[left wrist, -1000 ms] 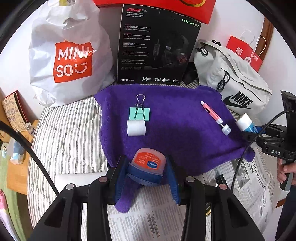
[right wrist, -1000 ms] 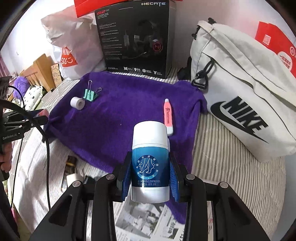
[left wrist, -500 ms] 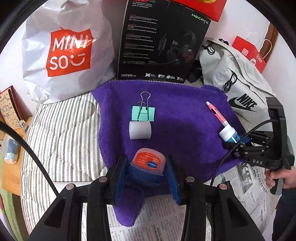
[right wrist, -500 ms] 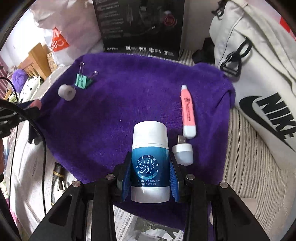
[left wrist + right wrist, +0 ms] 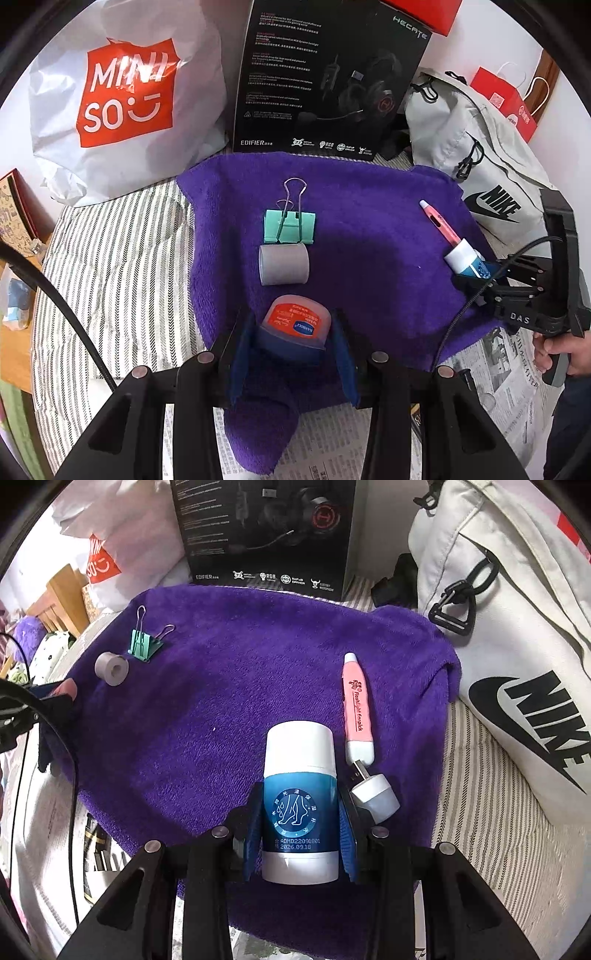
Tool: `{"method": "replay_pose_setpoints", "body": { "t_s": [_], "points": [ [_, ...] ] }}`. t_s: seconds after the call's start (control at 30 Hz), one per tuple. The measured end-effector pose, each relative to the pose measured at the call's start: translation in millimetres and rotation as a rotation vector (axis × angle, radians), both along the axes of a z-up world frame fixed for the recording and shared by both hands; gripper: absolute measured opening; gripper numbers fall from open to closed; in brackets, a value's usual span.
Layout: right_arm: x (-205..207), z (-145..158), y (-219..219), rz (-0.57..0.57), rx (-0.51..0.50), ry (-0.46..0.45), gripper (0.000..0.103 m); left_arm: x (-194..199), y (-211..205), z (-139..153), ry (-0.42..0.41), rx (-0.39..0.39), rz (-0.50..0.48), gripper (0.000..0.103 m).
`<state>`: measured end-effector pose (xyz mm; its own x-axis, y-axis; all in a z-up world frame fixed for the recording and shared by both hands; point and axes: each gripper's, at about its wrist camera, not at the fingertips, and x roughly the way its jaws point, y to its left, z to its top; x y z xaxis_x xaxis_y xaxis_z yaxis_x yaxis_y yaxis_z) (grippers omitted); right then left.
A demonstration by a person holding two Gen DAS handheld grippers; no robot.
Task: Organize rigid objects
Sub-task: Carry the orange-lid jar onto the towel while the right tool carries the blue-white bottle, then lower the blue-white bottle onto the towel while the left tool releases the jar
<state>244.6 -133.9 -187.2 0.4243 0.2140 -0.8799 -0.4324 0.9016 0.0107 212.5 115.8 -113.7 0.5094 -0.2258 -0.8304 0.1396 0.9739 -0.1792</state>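
Left wrist view
- Left gripper (image 5: 291,349): jaws closed on the small jar (image 5: 295,326), blue pads against its sides, orange lid facing up.
- Where it is: low over the near edge of the purple towel (image 5: 369,229); contact with the cloth cannot be told.
- Handling: judged light, rigid and smooth plastic; squat and round, so best held across the body below the lid, as now.
- Nearby: grey tape roll (image 5: 283,264) lies just ahead, touching the green binder clip (image 5: 290,226) behind it; both sit in the forward path.
- Right side: the right gripper (image 5: 484,271) carries the blue stick tube (image 5: 466,259) next to the pink pen (image 5: 439,221).

Right wrist view
- Right gripper (image 5: 300,830): clamped on the stick tube (image 5: 300,797) at its blue label, white cap forward.
- Handling: likely light and stiff, slick surface; mid-body hold keeps it from pivoting.
- In the way: the pink pen (image 5: 357,709) and its loose white cap (image 5: 376,794) lie just right of the tube, the cap almost at the right finger.
- Surroundings: Nike bag (image 5: 517,664) to the right, headset box (image 5: 266,531) behind, towel centre bare.
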Motion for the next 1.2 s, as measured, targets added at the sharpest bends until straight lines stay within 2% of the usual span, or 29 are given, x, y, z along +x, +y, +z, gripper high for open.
{"method": "replay_pose_setpoints", "body": {
  "t_s": [0.37, 0.47, 0.5, 0.57, 0.93, 1.2],
  "points": [
    [-3, -1, -1, 0.004, 0.008, -0.02, 0.036, 18, -5, -14, 0.034, 0.009, -0.015, 0.039],
    [-4, 0, -3, 0.013, 0.016, -0.012, 0.042, 21, -8, -16, 0.038, 0.017, -0.024, 0.039],
    [-5, 0, -3, 0.017, 0.016, -0.005, 0.048, 22, -9, -17, 0.04, 0.024, -0.027, 0.039],
    [-9, 0, -3, 0.02, 0.004, 0.002, 0.054, 23, -13, -18, 0.044, 0.052, -0.035, 0.039],
    [-25, 18, -18, -0.033, 0.057, -0.009, 0.055, 30, -33, -22, 0.05, 0.193, -0.066, 0.039],
    [-47, 39, -40, -0.076, 0.086, -0.042, 0.061, 31, -33, -23, 0.08, 0.206, -0.056, 0.04]
  ]
}}
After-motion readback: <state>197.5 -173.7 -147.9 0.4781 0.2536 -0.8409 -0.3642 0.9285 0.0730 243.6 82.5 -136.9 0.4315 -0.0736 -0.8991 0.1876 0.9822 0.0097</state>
